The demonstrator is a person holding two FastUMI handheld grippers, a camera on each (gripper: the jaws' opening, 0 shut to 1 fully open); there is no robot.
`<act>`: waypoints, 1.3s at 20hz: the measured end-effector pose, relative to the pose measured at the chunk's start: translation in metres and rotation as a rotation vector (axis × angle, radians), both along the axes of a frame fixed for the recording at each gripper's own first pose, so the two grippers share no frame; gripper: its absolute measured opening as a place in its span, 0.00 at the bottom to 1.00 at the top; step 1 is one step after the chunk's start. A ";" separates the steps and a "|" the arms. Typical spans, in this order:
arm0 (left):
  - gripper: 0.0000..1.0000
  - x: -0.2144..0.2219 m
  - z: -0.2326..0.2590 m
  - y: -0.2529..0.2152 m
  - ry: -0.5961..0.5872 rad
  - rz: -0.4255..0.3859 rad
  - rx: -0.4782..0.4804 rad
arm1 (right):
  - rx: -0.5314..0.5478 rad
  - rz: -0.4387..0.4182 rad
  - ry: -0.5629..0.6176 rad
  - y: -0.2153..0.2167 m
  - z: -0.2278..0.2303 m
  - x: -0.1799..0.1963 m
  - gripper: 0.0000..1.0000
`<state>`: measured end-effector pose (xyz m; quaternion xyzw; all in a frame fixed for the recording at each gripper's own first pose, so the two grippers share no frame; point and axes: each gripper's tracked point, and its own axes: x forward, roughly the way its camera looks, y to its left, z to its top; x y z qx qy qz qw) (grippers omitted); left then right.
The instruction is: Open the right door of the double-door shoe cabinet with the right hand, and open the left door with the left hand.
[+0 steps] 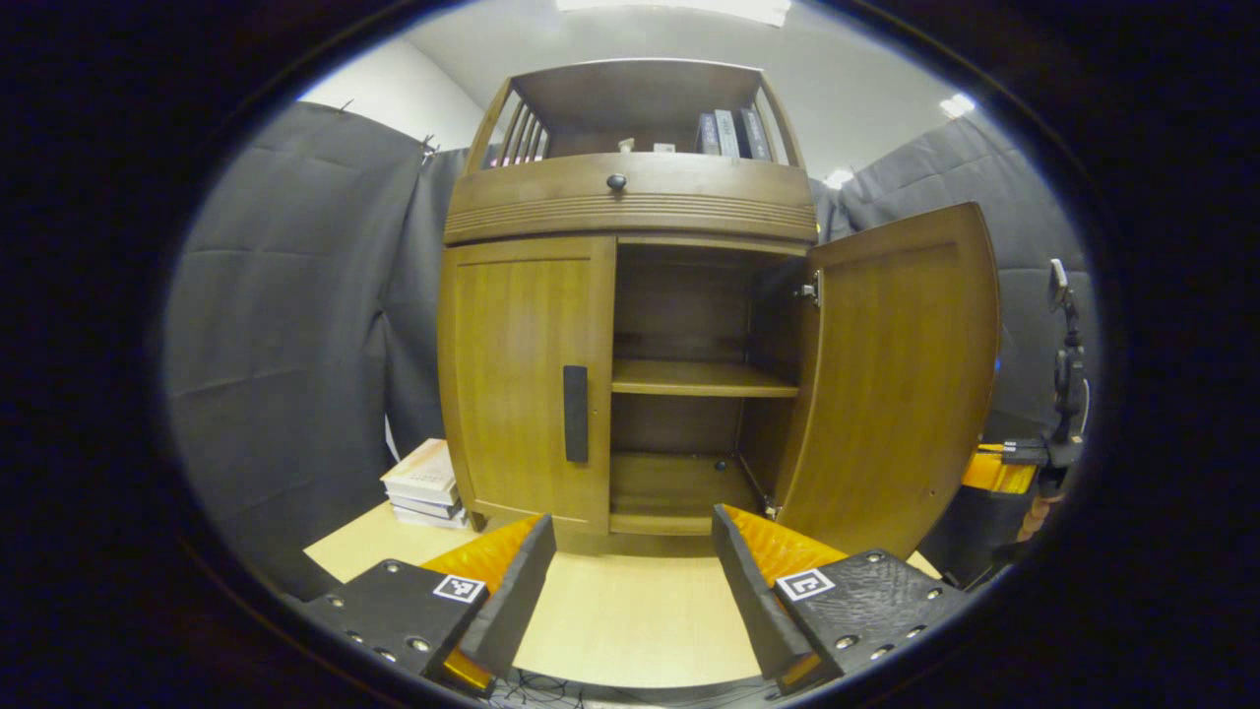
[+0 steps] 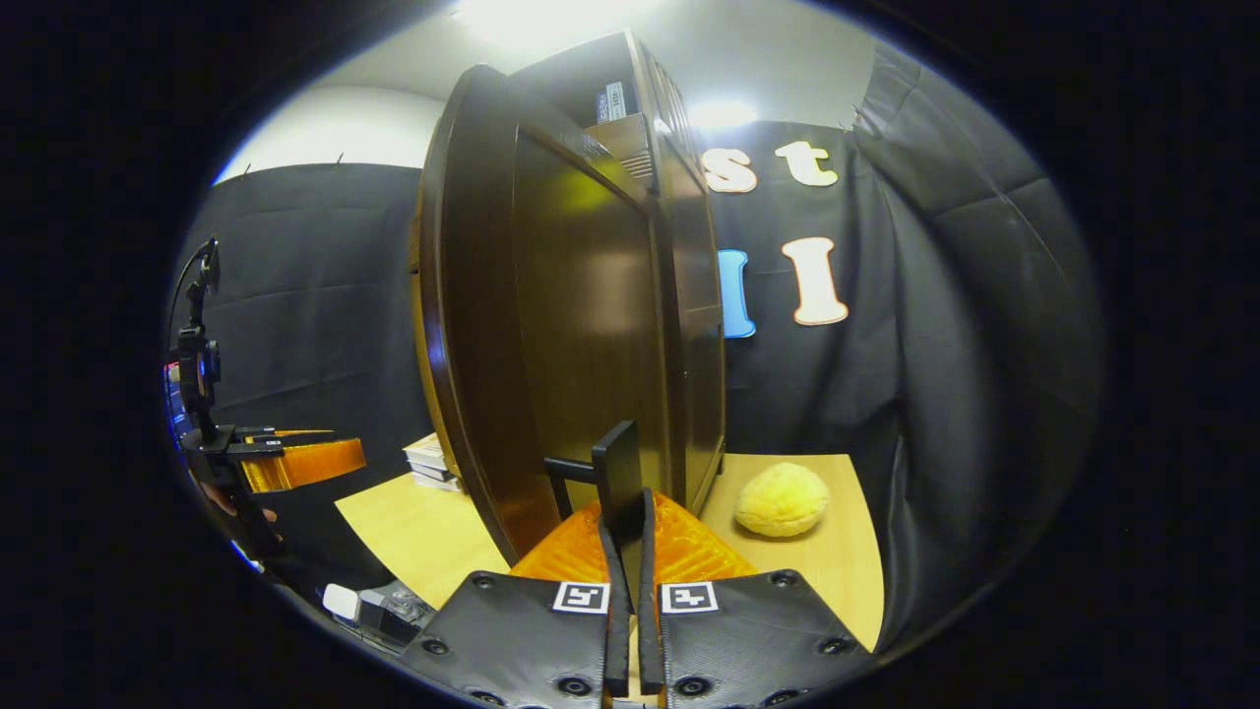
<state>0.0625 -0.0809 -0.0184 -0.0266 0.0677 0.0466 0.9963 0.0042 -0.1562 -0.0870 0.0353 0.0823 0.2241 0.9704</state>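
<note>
Centre of left gripper view: shoe cabinet (image 1: 630,325) on table (image 1: 630,620), two doors; left door (image 1: 522,379) closed, one dark handle (image 1: 575,414) at its inner edge; right door (image 1: 901,379) swung wide at frame right; two shelves inside; three books on top shelf, upper centre; left gripper (image 1: 630,581) at bottom, jaws spread, nothing between. Right gripper view: right gripper (image 2: 627,537) bottom centre, jaws pinching right door's handle (image 2: 617,473); one yellow round object (image 2: 782,500) lower right on table.

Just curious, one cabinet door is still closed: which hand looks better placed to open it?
The left. Its hand-held gripper is open, facing the closed left door's handle. The right hand-held gripper is clamped on the open right door's handle.
</note>
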 end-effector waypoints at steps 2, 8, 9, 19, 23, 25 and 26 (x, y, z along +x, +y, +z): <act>0.92 0.004 0.000 0.003 -0.006 -0.019 0.011 | 0.016 -0.063 0.025 -0.002 0.001 -0.001 0.05; 0.92 0.018 -0.003 0.023 0.000 -0.119 0.073 | 0.000 -0.235 0.051 -0.007 -0.004 -0.034 0.05; 0.92 0.022 -0.004 0.024 0.004 -0.141 0.063 | -0.004 -0.278 0.065 -0.011 -0.007 -0.038 0.05; 0.92 0.066 -0.001 0.058 -0.040 -0.230 -0.011 | -0.009 -0.608 0.128 0.012 -0.014 -0.109 0.99; 0.92 0.078 0.007 0.082 -0.056 -0.220 0.055 | 0.010 -0.637 0.105 0.056 0.006 -0.104 0.93; 0.92 0.084 0.012 0.092 -0.077 -0.220 0.076 | 0.027 -0.625 0.093 0.080 0.018 -0.092 0.93; 0.92 0.089 0.015 0.091 -0.092 -0.232 0.069 | 0.027 -0.620 0.075 0.089 0.024 -0.087 0.93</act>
